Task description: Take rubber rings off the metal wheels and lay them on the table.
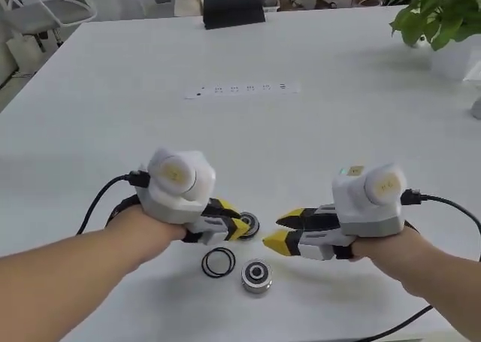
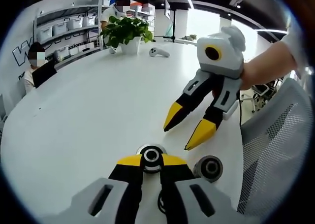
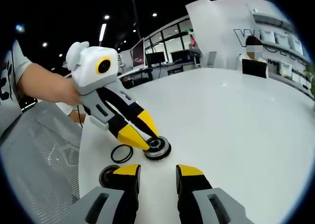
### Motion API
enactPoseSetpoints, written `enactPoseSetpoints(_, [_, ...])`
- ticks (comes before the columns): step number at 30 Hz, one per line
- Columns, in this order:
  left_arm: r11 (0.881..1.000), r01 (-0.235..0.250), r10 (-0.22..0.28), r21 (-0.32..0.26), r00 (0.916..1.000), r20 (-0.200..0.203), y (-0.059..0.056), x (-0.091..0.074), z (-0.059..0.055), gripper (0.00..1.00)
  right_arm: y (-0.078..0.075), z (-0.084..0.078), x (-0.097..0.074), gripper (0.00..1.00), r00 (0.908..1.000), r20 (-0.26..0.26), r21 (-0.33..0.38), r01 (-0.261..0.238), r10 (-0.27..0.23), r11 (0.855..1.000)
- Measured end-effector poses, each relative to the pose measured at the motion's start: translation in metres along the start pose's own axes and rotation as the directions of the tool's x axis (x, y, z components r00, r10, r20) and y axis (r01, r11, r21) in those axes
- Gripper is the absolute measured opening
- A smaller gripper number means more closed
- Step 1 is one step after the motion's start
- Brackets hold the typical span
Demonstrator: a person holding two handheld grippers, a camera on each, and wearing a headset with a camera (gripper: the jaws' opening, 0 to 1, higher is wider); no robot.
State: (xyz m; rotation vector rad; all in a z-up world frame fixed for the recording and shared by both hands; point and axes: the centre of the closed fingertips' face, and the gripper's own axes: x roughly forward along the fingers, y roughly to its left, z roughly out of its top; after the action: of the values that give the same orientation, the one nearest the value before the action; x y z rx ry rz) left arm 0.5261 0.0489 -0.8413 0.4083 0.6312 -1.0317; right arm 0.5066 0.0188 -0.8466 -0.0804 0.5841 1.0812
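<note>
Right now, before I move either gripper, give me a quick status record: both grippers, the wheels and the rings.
left gripper: shut on the held wheel
right gripper: open, holding nothing, jaws pointing toward the held wheel, apart from it
second wheel: free on the table, nearer the person
rubber rings: black, loose, lying flat on the table just left of the second wheel

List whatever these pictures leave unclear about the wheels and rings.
Head view: the left gripper fingers cover the clamped wheel; ring on or off unclear.
Head view: rubber rings overlap, small; count uncertain.
Right gripper view: the right gripper finger hides part of the loose wheel.
</note>
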Motion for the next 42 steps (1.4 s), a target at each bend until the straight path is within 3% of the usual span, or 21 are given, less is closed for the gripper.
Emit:
enactPoseSetpoints(16, [1.000,-0.019,0.019,-0.004,0.9998,0.000,-0.001,0.001,0.000,0.07,0.005,0.009,0.021,0.28,1.0000,0.002,-0.030,0.001,-0.001,1.000])
enactPoseSetpoints(24, [1.000,-0.024,0.024,-0.011,0.9997,0.000,-0.001,0.001,0.000,0.07,0.001,0.006,0.028,0.28,0.9999,-0.012,-0.031,0.011,-0.012,0.999])
enactPoseSetpoints(42, [0.999,-0.031,0.031,-0.012,0.9995,0.004,-0.001,0.001,0.000,0.07,0.003,0.005,0.029,0.21,0.9995,-0.002,-0.045,0.030,-0.030,0.999])
